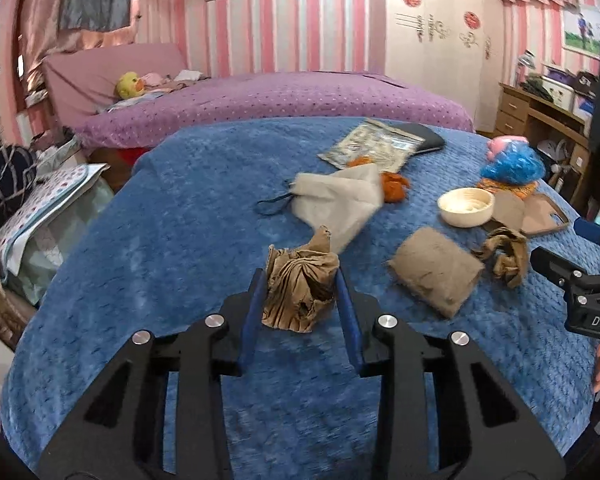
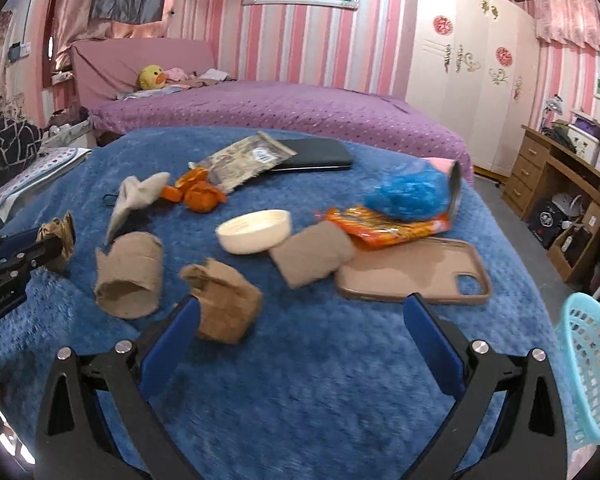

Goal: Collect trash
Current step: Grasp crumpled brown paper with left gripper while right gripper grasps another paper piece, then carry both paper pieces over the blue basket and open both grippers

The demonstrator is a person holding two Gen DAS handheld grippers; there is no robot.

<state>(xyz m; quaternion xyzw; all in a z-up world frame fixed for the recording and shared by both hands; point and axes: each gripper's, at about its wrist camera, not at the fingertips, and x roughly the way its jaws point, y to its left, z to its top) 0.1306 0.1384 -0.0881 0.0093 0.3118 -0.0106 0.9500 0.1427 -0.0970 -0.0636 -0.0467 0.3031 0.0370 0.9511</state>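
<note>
Brown paper: a crumpled brown paper wad [image 1: 300,292] sits pinched between the blue pads of my left gripper [image 1: 301,280], held above the blue blanket [image 1: 160,240].
Left tool: closed down to the width of the wad, both pads touching it.
Right tool: my right gripper [image 2: 300,308] is spread wide with nothing between its pads, hovering over the blanket.
Near my right tool: a flattened cardboard tube piece [image 2: 224,304] lies just beside my left-hand finger; whether it touches the pad I cannot tell.
Left of that: an open cardboard tube [image 2: 128,276] lies on its side.
Middle: a cream round lid [image 2: 256,230], upside down, beside another flat cardboard piece [image 2: 312,254].
Right: a tan phone case [image 2: 412,276] lies flat, with an orange wrapper [image 2: 384,226] and a blue plastic bag [image 2: 412,194] beyond it.
Far: orange peel [image 2: 198,194], a grey cloth [image 2: 134,196], a printed packet [image 2: 244,160] lying over a dark tablet [image 2: 316,154].
Right edge: a light blue basket [image 2: 592,364] stands beside the bed.
</note>
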